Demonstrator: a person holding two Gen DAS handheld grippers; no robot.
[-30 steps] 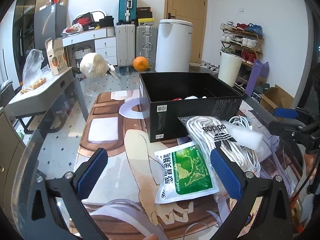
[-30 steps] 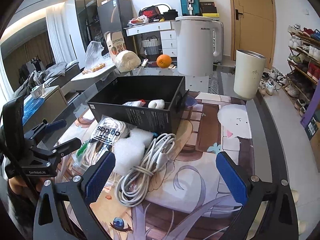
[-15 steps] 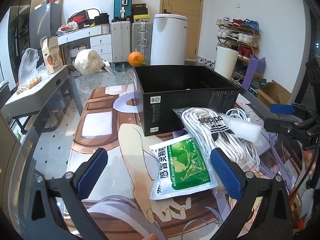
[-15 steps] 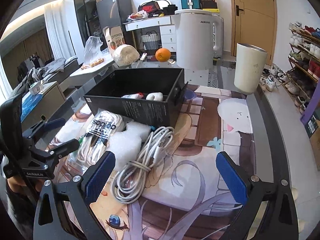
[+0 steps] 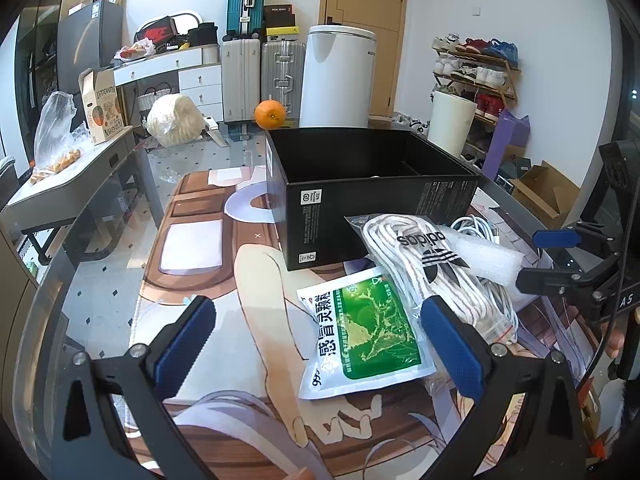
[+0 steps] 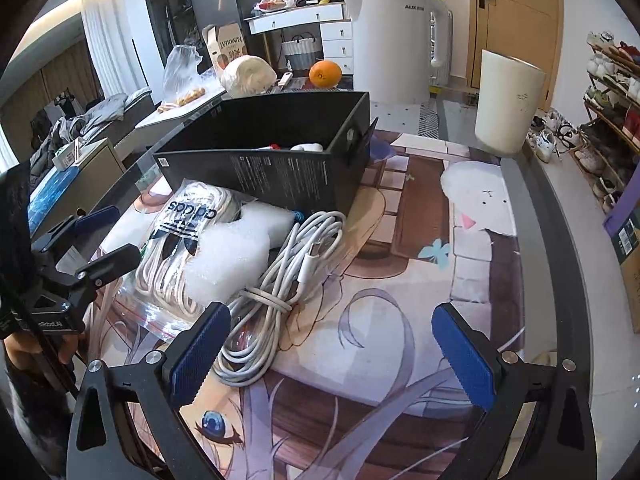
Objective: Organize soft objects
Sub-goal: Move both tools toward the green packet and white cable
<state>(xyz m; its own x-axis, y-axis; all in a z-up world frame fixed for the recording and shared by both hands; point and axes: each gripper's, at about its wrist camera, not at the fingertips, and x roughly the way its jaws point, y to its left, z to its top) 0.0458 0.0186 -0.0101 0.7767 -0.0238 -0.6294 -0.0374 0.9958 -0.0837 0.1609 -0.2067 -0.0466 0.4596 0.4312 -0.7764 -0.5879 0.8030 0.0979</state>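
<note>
Both tongs, left (image 5: pixel 316 340) and right (image 6: pixel 332 350), hang released over the tabletop (image 6: pixel 400 300). The coiled cable (image 6: pixel 280 280) beside the box (image 6: pixel 280 176) looks light and floppy; pinch its tied middle.

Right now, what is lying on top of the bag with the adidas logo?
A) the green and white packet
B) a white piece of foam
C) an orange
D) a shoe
B: the white piece of foam rests across the adidas bag of white laces, while the orange sits far behind the black box and the green and white packet lies beside the bag on the mat.
</note>
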